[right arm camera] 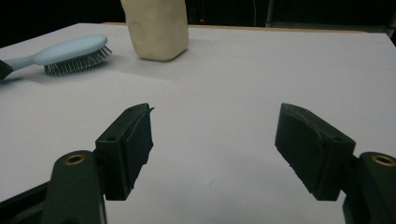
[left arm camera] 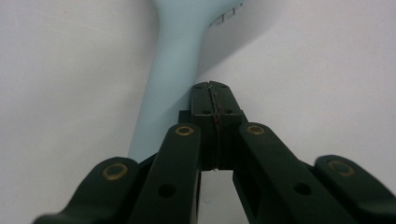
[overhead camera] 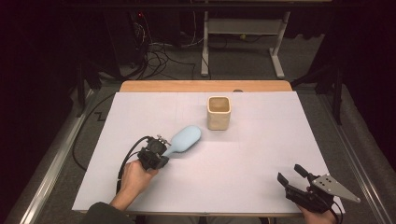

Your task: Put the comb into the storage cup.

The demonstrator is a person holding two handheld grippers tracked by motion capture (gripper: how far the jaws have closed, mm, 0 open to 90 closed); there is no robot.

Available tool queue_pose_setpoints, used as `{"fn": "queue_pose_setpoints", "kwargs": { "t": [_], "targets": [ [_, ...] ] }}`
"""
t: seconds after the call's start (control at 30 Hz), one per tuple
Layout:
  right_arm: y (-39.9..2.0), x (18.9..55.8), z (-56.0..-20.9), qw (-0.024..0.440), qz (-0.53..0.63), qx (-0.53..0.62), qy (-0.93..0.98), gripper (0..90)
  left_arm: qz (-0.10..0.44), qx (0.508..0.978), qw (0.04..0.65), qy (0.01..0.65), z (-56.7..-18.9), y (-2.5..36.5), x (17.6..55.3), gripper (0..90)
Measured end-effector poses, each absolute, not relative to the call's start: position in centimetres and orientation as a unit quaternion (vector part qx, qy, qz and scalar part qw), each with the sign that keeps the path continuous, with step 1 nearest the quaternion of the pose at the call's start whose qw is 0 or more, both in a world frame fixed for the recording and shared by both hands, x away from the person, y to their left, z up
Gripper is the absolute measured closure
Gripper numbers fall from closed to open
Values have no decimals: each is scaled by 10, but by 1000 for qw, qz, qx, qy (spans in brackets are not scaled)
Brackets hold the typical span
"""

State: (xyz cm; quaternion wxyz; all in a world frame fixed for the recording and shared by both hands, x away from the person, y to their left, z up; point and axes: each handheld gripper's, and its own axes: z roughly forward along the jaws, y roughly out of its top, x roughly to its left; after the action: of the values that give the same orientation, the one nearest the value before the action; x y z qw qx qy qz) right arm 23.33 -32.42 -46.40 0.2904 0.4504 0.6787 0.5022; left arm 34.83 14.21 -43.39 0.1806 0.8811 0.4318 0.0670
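- I am looking down on the table (overhead camera: 261, 186), its white sheet taking up most of the high view; a strip of bare wood is showing along the far edge, and the near edge is running along the bottom of the frame.
- Wide bare room is lying across the centre and the right half of the sheet, between the two hands and toward the right edge.
- The cream cup (overhead camera: 219, 113) is standing upright in the upper centre of the high view, well back from the far edge; its square mouth is facing up and I cannot tell whether anything is inside it.
- The light blue hairbrush (overhead camera: 186, 140) is lying left of centre, bristles down, head pointing toward the cup but apart from it, handle running down-left.
- I am keeping the left gripper (left arm camera: 213, 95) with its jaws pressed flat together; in the left gripper view the closed tips are sitting just beside the handle, not around it.
- I am holding the right gripper (right arm camera: 215, 140) at the lower right of the high view, jaws standing wide with bare sheet between them.
- No readable writing is showing on any of these things.
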Motion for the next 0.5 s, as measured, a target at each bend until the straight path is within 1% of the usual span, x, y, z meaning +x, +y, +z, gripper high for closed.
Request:
{"fn": "queue_pose_setpoints", "kwargs": {
  "t": [0.2,0.3,0.4,0.5],
  "targets": [
    [-324,233,-464,291,502,450,679,278,63,882,183,430,-434,143,349,895],
    [-324,233,-464,290,502,450,679,278,55,882,195,427,-432,144,348,889],
    [-324,233,-464,291,502,450,679,278,49,881,206,424,-430,144,347,848],
    [-324,233,-464,291,502,450,679,278,35,875,225,426,-426,146,346,789]
  ]
}}
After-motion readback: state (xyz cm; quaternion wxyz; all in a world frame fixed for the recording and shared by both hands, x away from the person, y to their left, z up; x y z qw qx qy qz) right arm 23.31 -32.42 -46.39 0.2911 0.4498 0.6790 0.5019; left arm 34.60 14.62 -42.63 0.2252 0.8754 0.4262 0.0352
